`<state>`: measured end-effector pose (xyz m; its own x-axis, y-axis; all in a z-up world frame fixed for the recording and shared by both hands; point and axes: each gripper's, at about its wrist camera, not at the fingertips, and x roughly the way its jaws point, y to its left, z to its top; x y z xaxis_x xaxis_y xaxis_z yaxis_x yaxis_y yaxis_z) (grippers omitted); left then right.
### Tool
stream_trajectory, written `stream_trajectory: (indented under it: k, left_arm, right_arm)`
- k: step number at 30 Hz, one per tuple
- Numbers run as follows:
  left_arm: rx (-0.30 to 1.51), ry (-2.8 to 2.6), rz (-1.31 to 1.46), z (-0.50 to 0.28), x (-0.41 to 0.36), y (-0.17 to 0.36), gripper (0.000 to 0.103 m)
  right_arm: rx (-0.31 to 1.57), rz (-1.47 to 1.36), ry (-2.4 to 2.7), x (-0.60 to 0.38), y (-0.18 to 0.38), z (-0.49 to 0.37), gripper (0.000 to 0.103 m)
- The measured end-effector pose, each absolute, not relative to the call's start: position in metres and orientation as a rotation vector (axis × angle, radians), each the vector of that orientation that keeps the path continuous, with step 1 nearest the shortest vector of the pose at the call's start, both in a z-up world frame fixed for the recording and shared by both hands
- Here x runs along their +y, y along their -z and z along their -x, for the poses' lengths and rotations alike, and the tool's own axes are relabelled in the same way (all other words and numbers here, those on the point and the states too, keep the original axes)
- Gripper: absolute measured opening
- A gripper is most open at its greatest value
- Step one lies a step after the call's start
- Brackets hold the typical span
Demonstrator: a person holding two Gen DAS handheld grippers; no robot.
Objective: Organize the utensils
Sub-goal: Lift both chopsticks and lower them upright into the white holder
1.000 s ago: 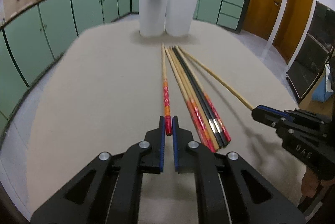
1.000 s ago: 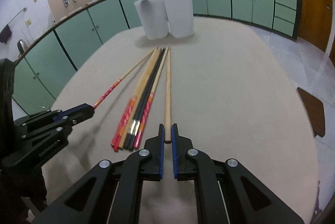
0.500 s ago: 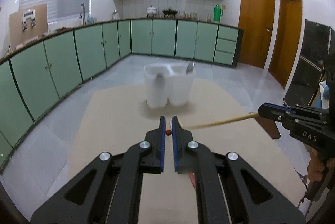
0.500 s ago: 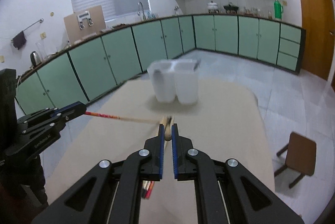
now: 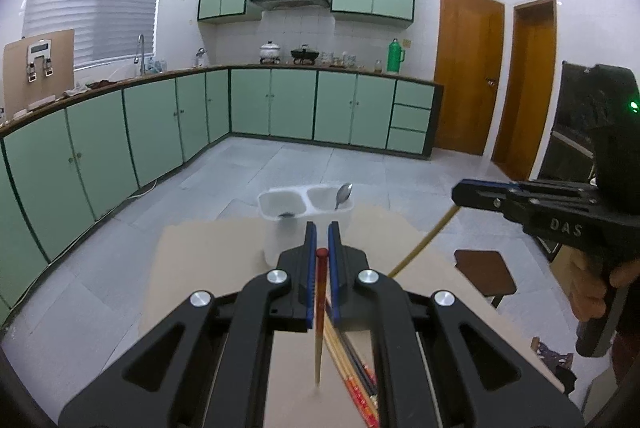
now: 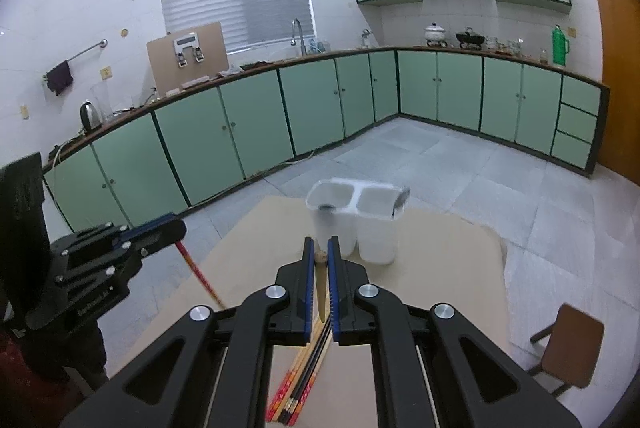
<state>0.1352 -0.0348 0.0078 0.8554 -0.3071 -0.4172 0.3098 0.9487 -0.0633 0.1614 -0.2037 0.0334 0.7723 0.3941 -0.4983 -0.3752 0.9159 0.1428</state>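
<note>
Kitchen table (image 5: 208, 260): left gripper (image 5: 322, 240) clamps red-tipped chopstick (image 5: 320, 308), right gripper (image 6: 317, 256) clamps plain chopstick (image 6: 321, 292), both tips down; next, lower into white holder (image 6: 352, 216).

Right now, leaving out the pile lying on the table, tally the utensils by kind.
Chopsticks: 2, a red-ended chopstick in the left gripper, a plain wooden chopstick in the right gripper.
Spoons: 1, a spoon standing in the white holder.
Total: 3.
</note>
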Motion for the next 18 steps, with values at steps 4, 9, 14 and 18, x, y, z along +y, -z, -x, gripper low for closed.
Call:
stream_trajectory:
  k: [4, 9, 14, 18]
  left_arm:
    - [0.391, 0.332, -0.001, -0.144, -0.037, -0.027, 0.005]
    - [0.313, 0.330, -0.024, -0.164, -0.044, -0.058, 0.005]
    - [0.231, 0.320, -0.038, -0.198, -0.056, -0.092, 0.005]
    - [0.196, 0.312, -0.042, -0.229, -0.067, -0.108, 0.005]
  right_arm:
    - [0.495, -0.014, -0.417, -0.206, -0.064, -0.173, 0.006]
    - [0.449, 0.009, -0.388, -0.209, -0.092, -0.195, 0.006]
    - [0.438, 0.020, -0.362, -0.210, -0.107, -0.223, 0.006]
    - [0.452, 0.030, -0.340, -0.210, -0.109, -0.249, 0.006]
